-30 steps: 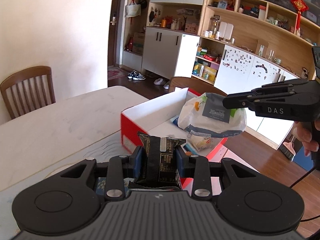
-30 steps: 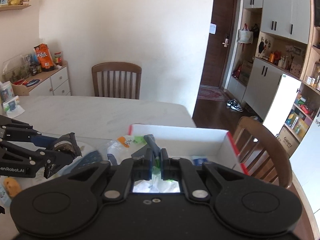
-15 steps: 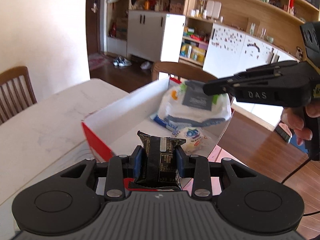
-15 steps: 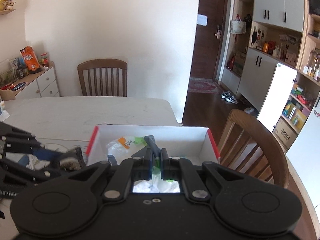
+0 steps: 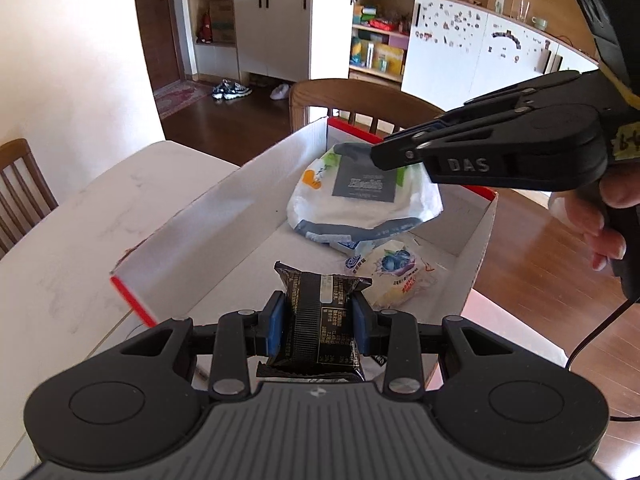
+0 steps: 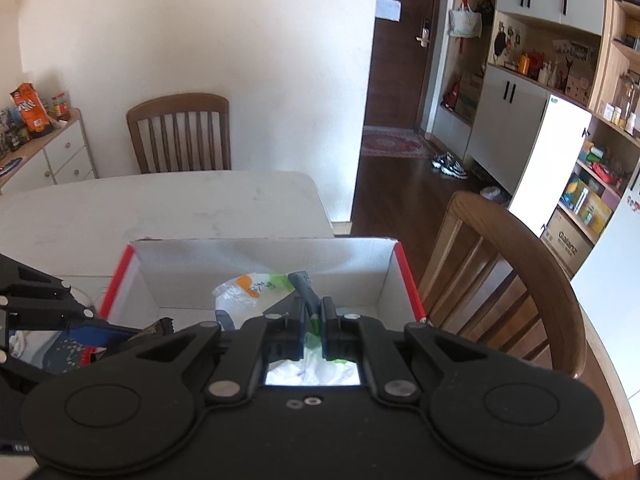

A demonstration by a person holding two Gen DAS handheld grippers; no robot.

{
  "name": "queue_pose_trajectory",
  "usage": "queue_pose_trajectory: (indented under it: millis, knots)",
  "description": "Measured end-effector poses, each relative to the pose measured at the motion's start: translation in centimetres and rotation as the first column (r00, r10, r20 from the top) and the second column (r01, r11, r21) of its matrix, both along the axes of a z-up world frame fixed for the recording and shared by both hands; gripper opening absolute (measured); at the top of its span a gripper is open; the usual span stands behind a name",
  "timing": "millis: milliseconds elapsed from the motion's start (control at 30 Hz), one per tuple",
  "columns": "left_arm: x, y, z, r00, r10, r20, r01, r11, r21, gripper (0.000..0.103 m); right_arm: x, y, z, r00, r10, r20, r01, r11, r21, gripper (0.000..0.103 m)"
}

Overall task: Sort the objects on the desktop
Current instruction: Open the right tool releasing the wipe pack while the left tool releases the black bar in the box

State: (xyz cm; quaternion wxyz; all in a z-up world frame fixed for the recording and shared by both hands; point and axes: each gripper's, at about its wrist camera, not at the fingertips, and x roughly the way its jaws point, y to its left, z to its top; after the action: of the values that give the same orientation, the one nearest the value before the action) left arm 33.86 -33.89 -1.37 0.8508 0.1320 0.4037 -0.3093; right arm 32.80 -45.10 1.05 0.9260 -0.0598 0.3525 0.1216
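With the left gripper point(image 5: 319, 322) clamped on the dark snack packet point(image 5: 320, 316) over the box's point(image 5: 224, 204) near end and the right gripper point(image 6: 311, 330) pinching the white wipes pack point(image 5: 366, 196), apparently hanging over the far end, lower both inside before letting go.

Both tongs carried their packets over the box point(image 5: 256, 184).

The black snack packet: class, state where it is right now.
In the left wrist view the black snack packet sits low and central, clamped in the left gripper over the near end of the box.
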Motion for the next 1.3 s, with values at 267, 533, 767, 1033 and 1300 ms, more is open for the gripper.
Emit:
queue_pose_trajectory:
  millis: [267,533,767,1033,1300]
  knots:
    - [1.8,-2.5,-1.5,0.999,-0.033,-0.036,0.035,0.998,0.059,0.033,2.8,-0.2,-2.1,0.998,-0.024,-0.060,0.023,1.000,-0.016,0.006]
    - [3.4,-3.8,-3.5,0.996,-0.035,-0.083,0.043,0.994,0.096,0.033,4.8,-0.1,-4.3,0.994,-0.026,-0.110,0.024,1.000,-0.014,0.006]
    - [4.3,-3.5,-4.9,0.990,-0.017,-0.137,0.032,0.993,0.111,0.033,5.2,1.3,-6.2,0.989,0.012,-0.149,-0.016,0.999,-0.028,0.006]
    - [4.9,-3.2,-6.2,0.980,-0.003,-0.201,0.029,0.991,0.127,0.033,5.3,1.9,-7.1,0.981,0.058,-0.187,-0.066,0.997,-0.037,0.007]
    - [5.2,-3.0,-6.2,0.975,0.000,-0.221,0.029,0.991,0.129,0.046,5.1,1.2,-6.6,0.972,0.080,-0.220,-0.082,0.997,0.000,0.024]
